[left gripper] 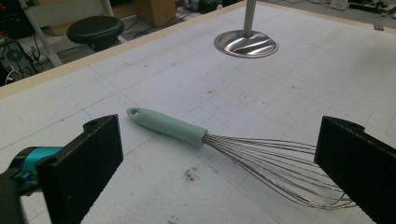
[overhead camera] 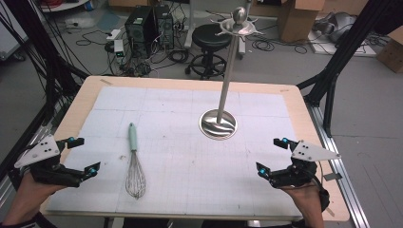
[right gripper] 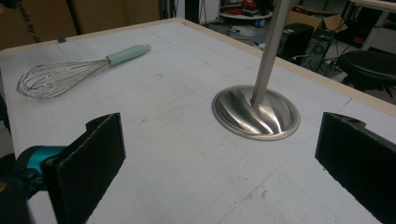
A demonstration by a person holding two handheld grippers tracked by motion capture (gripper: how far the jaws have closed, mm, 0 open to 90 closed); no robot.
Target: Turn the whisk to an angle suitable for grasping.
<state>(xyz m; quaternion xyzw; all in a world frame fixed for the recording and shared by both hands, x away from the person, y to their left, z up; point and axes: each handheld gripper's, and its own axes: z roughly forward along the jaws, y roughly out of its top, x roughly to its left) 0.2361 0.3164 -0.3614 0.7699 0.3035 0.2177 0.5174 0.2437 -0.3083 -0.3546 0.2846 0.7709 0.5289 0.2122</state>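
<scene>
- The left gripper (overhead camera: 81,154) sits at the near left corner of the worktop (overhead camera: 294,102), held in the person's left hand (overhead camera: 28,190), its jaws spread wide apart with nothing between them.
- In the left gripper view its two black jaws frame a whisk (left gripper: 219,151), which lies flat on the white gridded mat (left gripper: 327,70); the jaws are near it but not touching it.
- The whisk has a pale green handle (left gripper: 168,126) with a hanging hole at its end and a bulb of silver wires (left gripper: 285,172).
- In the high view the whisk lies just to the right of the left gripper, handle toward the far edge, wires toward the person.
- The right gripper (overhead camera: 272,156) sits at the near right corner, held in the right hand (overhead camera: 309,199), jaws likewise wide apart and empty.
- The right gripper view looks between its jaws at the round, shiny base (right gripper: 256,112) of a metal stand (overhead camera: 227,71), which rests on the mat right of centre.
- The stand's pole rises upright to a ring of hooks with a ball on top (overhead camera: 239,21).
- The whisk and the stand are well apart, the whisk to the stand's left.
- Beyond the far edge, on the floor, are a black stool (overhead camera: 209,42), computer towers (overhead camera: 147,26), cables and cardboard boxes (overhead camera: 299,16).
</scene>
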